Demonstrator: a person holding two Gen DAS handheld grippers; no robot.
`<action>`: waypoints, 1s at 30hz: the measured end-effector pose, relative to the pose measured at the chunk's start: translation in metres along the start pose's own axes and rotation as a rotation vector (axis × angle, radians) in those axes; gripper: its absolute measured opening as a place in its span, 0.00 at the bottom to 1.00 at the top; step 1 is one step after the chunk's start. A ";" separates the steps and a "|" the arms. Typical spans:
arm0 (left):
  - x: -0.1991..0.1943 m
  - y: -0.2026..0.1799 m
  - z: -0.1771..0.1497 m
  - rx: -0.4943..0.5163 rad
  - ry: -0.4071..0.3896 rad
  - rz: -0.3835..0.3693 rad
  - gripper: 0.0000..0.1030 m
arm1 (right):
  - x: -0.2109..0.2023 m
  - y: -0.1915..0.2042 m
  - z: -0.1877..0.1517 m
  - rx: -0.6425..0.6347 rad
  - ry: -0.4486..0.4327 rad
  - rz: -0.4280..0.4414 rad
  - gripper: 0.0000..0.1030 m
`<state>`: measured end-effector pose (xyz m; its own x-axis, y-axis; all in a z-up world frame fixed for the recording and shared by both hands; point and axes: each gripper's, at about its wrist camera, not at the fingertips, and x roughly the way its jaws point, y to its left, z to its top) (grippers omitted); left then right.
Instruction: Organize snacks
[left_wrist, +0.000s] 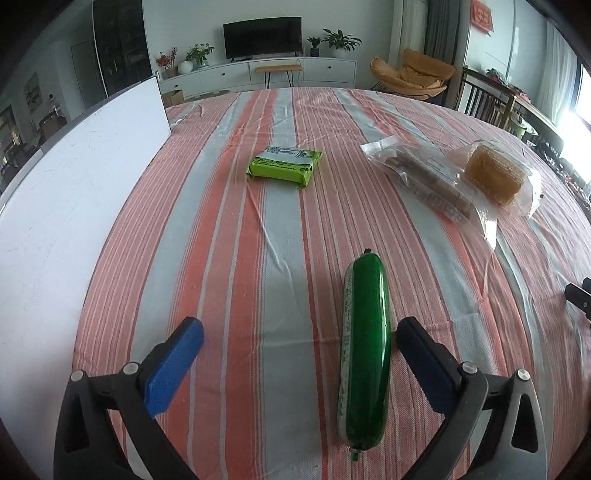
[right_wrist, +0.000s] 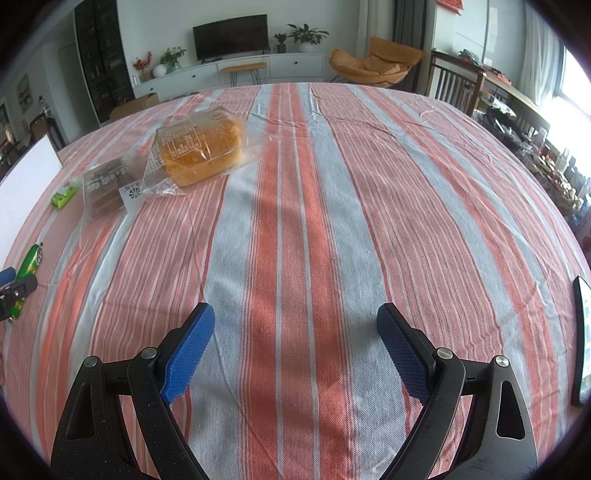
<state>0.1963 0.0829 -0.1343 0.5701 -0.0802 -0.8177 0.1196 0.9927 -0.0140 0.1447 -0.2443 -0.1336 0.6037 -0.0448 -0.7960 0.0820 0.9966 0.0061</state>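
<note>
1 glossy green sausage (left_wrist: 365, 347) (metal-clipped ends) flat on striped tablecloth (left_wrist: 280, 236)

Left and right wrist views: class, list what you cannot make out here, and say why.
- Green sausage: label print too small, left wrist view.
- Green packet: mostly behind the brown snack bag, right wrist view.
- Dark flat object: cut off by the right edge, unidentifiable.
- White board: cut off left.

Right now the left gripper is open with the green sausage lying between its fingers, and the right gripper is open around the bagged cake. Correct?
Not quite. The right gripper is open over bare striped tablecloth; the right wrist view shows the bagged cake far ahead. The left gripper and green sausage are as stated.
</note>
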 end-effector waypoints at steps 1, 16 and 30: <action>0.000 0.000 0.000 0.000 0.000 0.000 1.00 | 0.000 0.000 0.000 0.000 0.000 0.000 0.89; 0.000 0.000 0.000 0.000 0.000 0.000 1.00 | -0.046 0.112 0.033 -0.272 -0.080 0.302 0.88; -0.001 0.001 0.000 -0.001 0.000 -0.001 1.00 | 0.079 0.225 0.117 -0.525 0.147 0.183 0.88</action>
<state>0.1958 0.0837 -0.1341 0.5701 -0.0809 -0.8176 0.1194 0.9927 -0.0150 0.3040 -0.0320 -0.1242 0.4514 0.1042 -0.8862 -0.4411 0.8894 -0.1201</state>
